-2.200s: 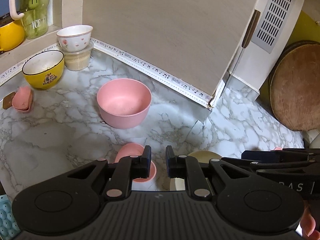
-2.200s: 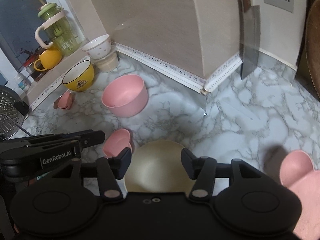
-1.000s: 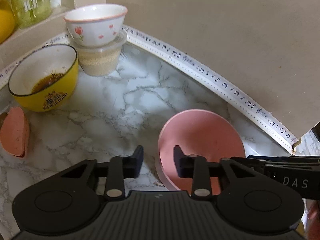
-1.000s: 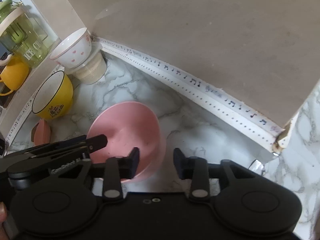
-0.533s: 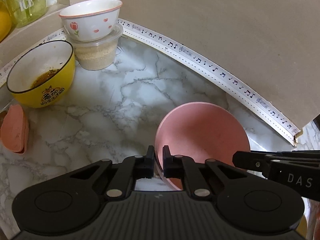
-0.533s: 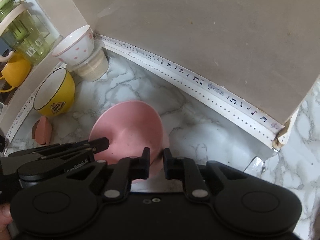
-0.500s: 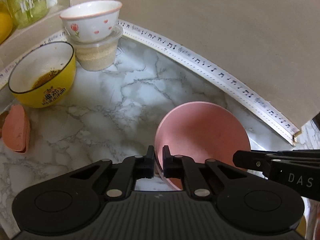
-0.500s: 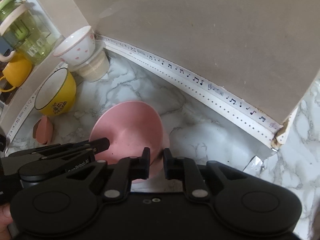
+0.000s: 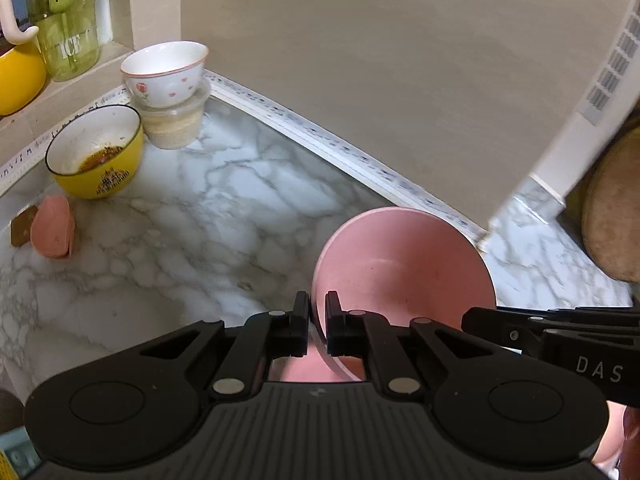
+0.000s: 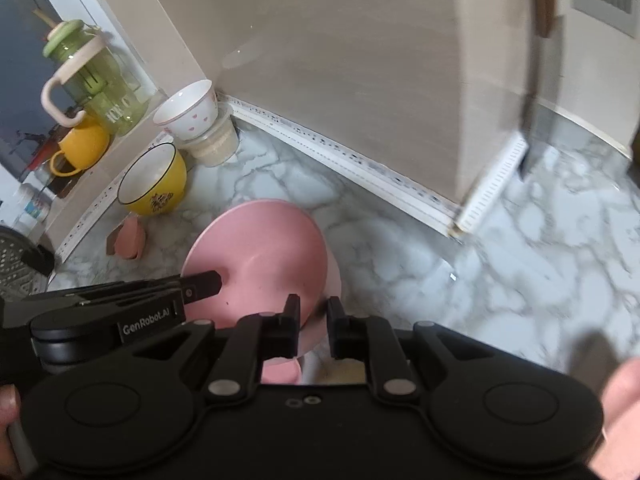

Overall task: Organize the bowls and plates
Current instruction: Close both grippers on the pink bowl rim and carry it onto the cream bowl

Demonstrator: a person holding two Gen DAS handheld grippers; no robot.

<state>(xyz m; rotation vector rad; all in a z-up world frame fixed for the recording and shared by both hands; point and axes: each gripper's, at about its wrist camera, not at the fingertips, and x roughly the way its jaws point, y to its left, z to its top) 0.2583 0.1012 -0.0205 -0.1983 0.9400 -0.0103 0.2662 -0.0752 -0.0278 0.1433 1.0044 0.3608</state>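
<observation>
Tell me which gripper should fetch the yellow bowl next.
Left gripper, probably: the yellow bowl lies on its side of the pink bowl; the right gripper, just closed on the opposite rim, is farther.

A: Any lettering?
B: "ICE" in white on the green jug [image 9: 66, 28]. "DAS", white, on the right gripper [image 9: 560, 340] at the frame's edge.
A: Right wrist view?
B: "GenRobot.AI" on the left gripper [image 10: 120, 312]. Yellow bowl [image 10: 154, 186] carries a dark emblem, wording unreadable. Wall trim [image 9: 320, 136] shows printed music notes.
</observation>
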